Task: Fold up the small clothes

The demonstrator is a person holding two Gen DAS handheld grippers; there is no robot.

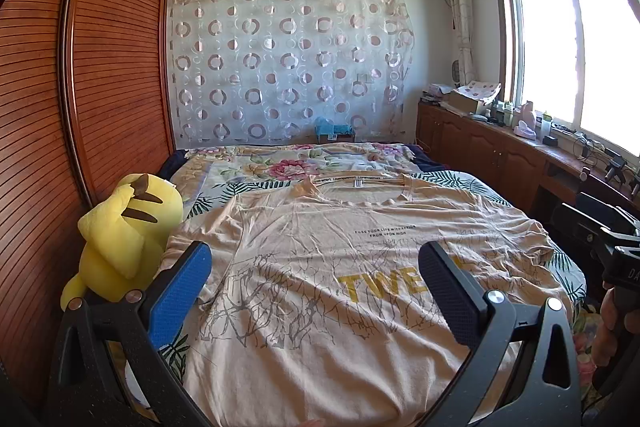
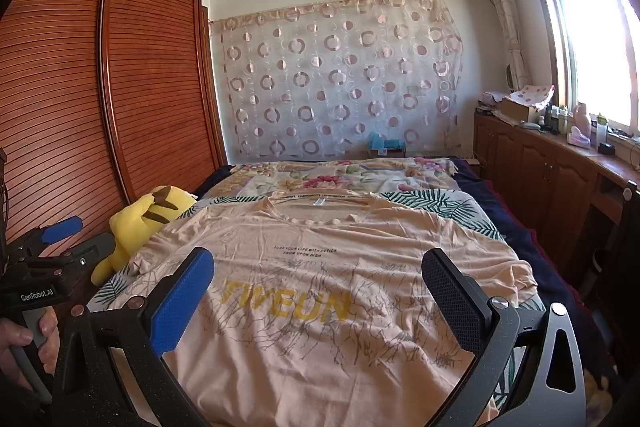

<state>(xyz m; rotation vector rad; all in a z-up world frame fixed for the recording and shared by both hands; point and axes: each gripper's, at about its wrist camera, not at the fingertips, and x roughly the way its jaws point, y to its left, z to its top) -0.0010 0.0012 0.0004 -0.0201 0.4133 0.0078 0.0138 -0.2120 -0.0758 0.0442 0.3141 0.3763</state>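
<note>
A peach T-shirt (image 1: 320, 267) with yellow lettering and grey branch print lies spread flat, front up, on the bed, collar at the far end; it also shows in the right wrist view (image 2: 328, 287). My left gripper (image 1: 314, 259) is open and empty, held above the shirt's lower half. My right gripper (image 2: 318, 267) is open and empty too, above the shirt's lower middle. The left gripper also shows at the left edge of the right wrist view (image 2: 76, 239). The right gripper shows at the right edge of the left wrist view (image 1: 600, 231).
A yellow plush toy (image 1: 124, 239) sits at the bed's left edge by the wooden wardrobe (image 1: 80, 107). The bed carries a leaf-print sheet (image 2: 452, 203) and floral cover (image 1: 288, 167). A wooden cabinet (image 2: 552, 167) with clutter runs under the window on the right.
</note>
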